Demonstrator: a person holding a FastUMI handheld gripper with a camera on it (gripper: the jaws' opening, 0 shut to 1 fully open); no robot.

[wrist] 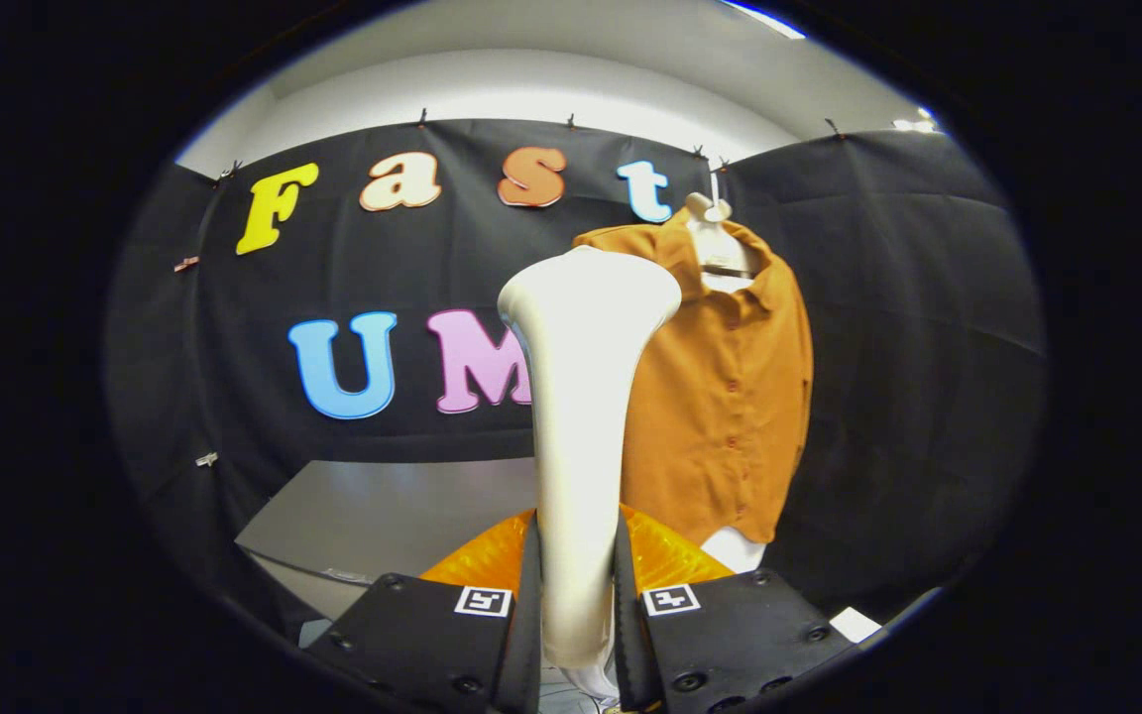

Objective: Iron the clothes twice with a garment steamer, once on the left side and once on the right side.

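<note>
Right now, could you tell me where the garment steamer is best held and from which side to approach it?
Grip the garment steamer on its slim handle below the flared head, one finger on each side, as the gripper does now. The narrow shaft fits between the fingers, and the head points onward to the shirt.

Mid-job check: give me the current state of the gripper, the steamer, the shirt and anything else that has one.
Gripper: shut on the steamer, both fingers pressing its handle.
Steamer: held upright between the fingers, head raised, apart from the shirt.
Shirt: hanging on a mannequin beyond the fingers, buttoned, collar open.
Mannequin: upright, wearing the shirt.
Table: beyond the fingers, beside the shirt.
</note>
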